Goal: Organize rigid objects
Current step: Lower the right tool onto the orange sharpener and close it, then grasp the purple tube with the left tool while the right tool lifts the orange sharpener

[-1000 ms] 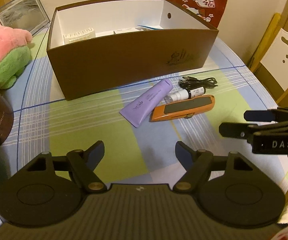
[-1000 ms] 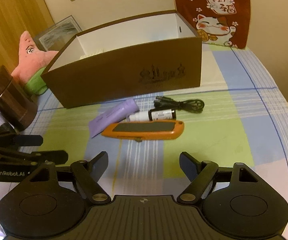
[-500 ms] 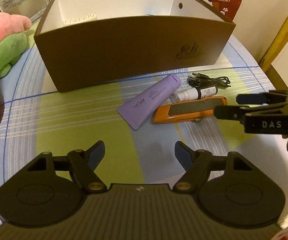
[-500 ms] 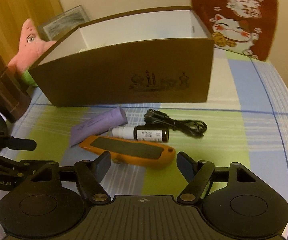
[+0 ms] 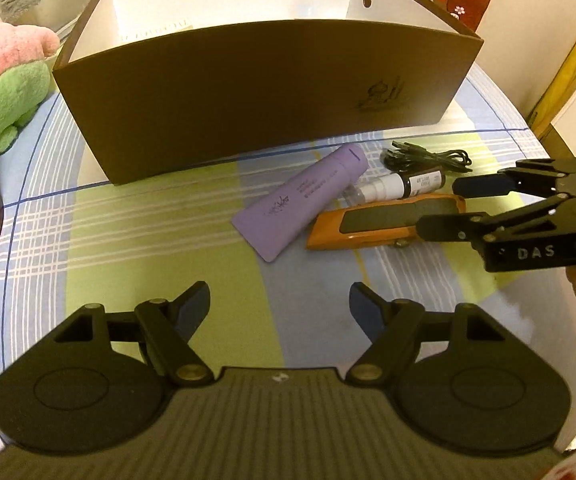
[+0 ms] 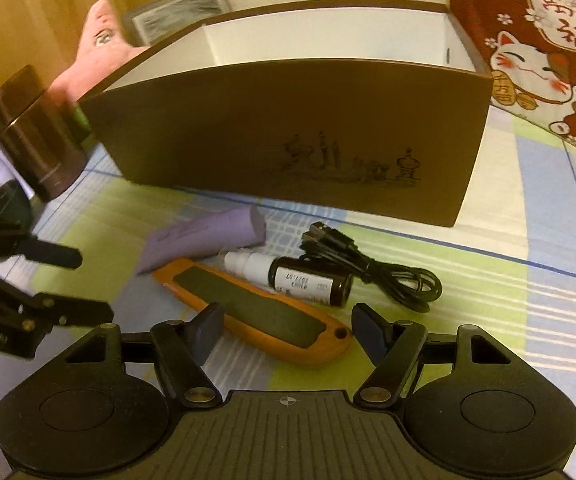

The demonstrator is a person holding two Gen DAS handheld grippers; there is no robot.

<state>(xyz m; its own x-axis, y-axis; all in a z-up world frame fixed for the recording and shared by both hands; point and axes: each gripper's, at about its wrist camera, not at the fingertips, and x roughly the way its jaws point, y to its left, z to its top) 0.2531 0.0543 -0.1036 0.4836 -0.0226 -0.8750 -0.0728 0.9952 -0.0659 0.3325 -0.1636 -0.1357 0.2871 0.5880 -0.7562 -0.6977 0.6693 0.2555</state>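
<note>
Judging by what lies on the cloth, I am only partway through: four things wait outside the brown box (image 5: 256, 92), all in a cluster just in front of its near wall. I count the purple tube (image 5: 304, 196), the small spray bottle (image 6: 288, 274), the black cable (image 6: 372, 268) and the orange utility knife (image 6: 256, 312); the bottle lies touching or nearly touching the knife, and the cable sits just beside the bottle. Inside the box I can make out a pale ribbed item at the far left corner in the left wrist view, so something appears to be stowed already, though the near wall hides most of the interior and I cannot say how much. My right gripper (image 6: 288, 334) is low over the knife's rear end with its fingers apart on either side of the handle, not yet closed on it; I judge the knife to be the piece in hand. My left gripper (image 5: 280, 308) hangs back over bare cloth, fingers spread, holding nothing. A pink plush (image 5: 4, 68) and a dark round tin (image 6: 36, 140) stand at the left, apart from the cluster.
</note>
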